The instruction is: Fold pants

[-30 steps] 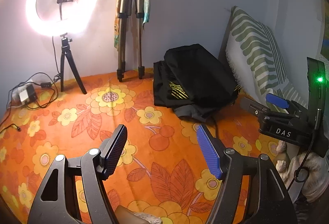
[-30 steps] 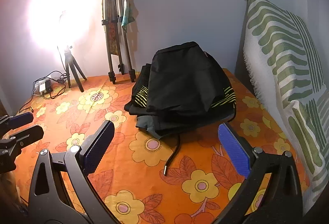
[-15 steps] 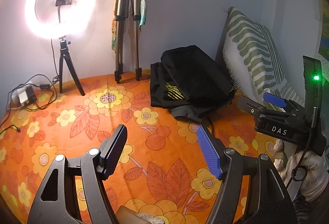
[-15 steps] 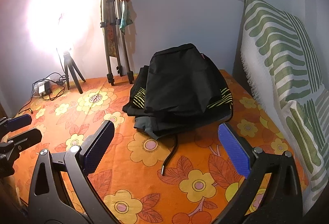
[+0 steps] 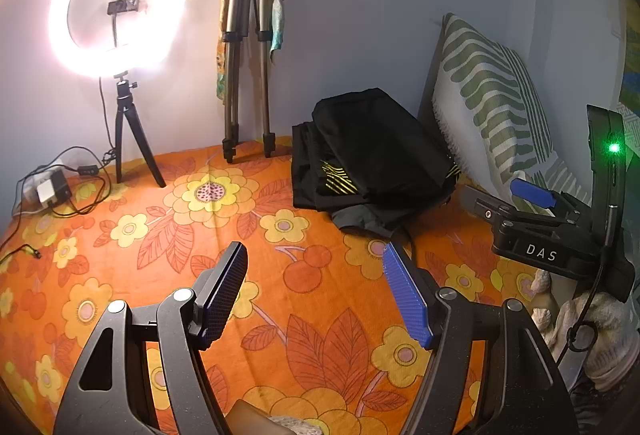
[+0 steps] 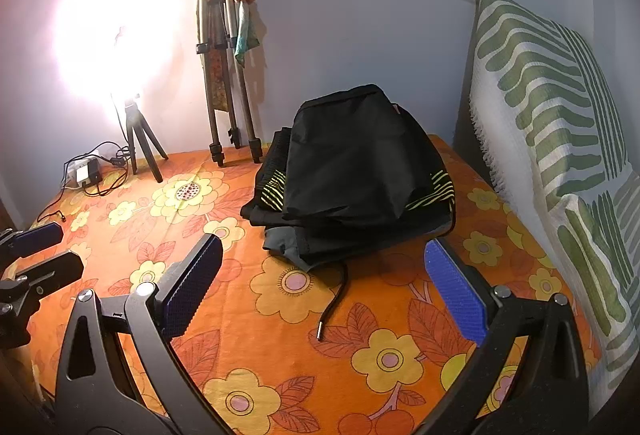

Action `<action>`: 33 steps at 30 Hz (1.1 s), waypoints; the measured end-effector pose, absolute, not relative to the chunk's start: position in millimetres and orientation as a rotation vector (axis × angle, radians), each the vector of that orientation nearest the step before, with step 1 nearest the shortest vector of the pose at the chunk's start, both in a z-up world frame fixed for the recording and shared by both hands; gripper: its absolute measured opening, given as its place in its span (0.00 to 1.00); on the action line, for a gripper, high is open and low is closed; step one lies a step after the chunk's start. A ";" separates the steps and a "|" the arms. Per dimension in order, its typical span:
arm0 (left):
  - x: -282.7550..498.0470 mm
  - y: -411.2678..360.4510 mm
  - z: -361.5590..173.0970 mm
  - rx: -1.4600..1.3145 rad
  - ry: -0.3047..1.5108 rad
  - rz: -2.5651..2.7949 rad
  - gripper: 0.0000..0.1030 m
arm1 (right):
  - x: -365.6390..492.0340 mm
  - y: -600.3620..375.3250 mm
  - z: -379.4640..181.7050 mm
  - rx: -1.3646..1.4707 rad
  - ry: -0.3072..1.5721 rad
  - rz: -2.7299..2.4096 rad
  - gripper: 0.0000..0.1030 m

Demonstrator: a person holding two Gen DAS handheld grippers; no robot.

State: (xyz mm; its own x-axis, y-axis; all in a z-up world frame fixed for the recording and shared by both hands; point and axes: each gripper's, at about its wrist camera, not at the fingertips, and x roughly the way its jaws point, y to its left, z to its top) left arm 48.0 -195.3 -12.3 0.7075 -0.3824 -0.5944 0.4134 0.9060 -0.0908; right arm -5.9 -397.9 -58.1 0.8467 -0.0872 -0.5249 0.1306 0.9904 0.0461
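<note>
While both grippers hang empty above the sheet (image 6: 280, 319), we see little that has gone wrong yet, but a few things could. Our right gripper (image 6: 324, 283) has its jaws spread wide, with nothing between them but the drawstring (image 6: 334, 301) trailing out from the pants (image 6: 352, 171). If we reach in from here, we judge a finger could snag that cord and drag the whole bundle across the sheet, loosening its layers. Our left gripper (image 5: 316, 291) is likewise wide apart and holds nothing; it sits to the left of the right one, lower on the bed and farther from the pants (image 5: 372, 155), aimed level along the sheet.

The pants lie in a stacked, dark bundle toward the back of the bed, close to the striped pillow (image 6: 560, 123), and appear already folded. The upper layer stands up somewhat puffed, so we think a careless nudge could tip it toward the pillow or the wall. Farther left stand the tripod (image 6: 224, 75) and the ring light (image 5: 120, 3), whose cables (image 5: 68, 187) lie on the sheet; a wide sweep of our left gripper might catch them.
</note>
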 end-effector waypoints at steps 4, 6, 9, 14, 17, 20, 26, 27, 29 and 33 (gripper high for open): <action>48.1 -195.6 -12.7 0.048 0.651 -0.441 0.68 | -6.3 -397.6 -58.0 0.082 0.549 -0.115 1.00; 47.8 -195.5 -12.8 0.048 0.651 -0.440 0.68 | -6.0 -397.8 -57.9 0.083 0.548 -0.112 1.00; 47.6 -195.3 -12.7 0.049 0.651 -0.443 0.68 | -5.6 -397.7 -58.1 0.080 0.549 -0.112 1.00; 48.2 -195.0 -12.9 0.049 0.649 -0.442 0.68 | -6.3 -397.6 -57.8 0.081 0.550 -0.113 1.00; 48.0 -195.0 -12.9 0.050 0.650 -0.443 0.68 | -6.3 -397.4 -57.7 0.082 0.550 -0.113 1.00; 48.1 -195.0 -13.0 0.050 0.651 -0.443 0.68 | -6.8 -397.0 -57.4 0.081 0.549 -0.116 1.00; 47.5 -194.5 -12.2 0.050 0.649 -0.443 0.68 | -5.5 -397.4 -57.5 0.082 0.550 -0.113 1.00; 47.5 -194.2 -12.0 0.049 0.649 -0.443 0.68 | -5.1 -397.1 -57.0 0.081 0.550 -0.114 1.00; 47.3 -194.1 -12.3 0.051 0.650 -0.444 0.68 | -5.1 -397.1 -56.7 0.081 0.551 -0.113 1.00; 47.1 -193.7 -12.3 0.053 0.650 -0.445 0.68 | -4.6 -397.4 -57.0 0.076 0.549 -0.112 1.00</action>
State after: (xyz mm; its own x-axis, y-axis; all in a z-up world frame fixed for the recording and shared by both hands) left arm 47.1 -193.7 -12.3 0.7058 -0.3839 -0.5954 0.4163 0.9048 -0.0898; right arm -4.6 -397.4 -57.0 0.8470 -0.0861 -0.5245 0.1268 0.9910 0.0420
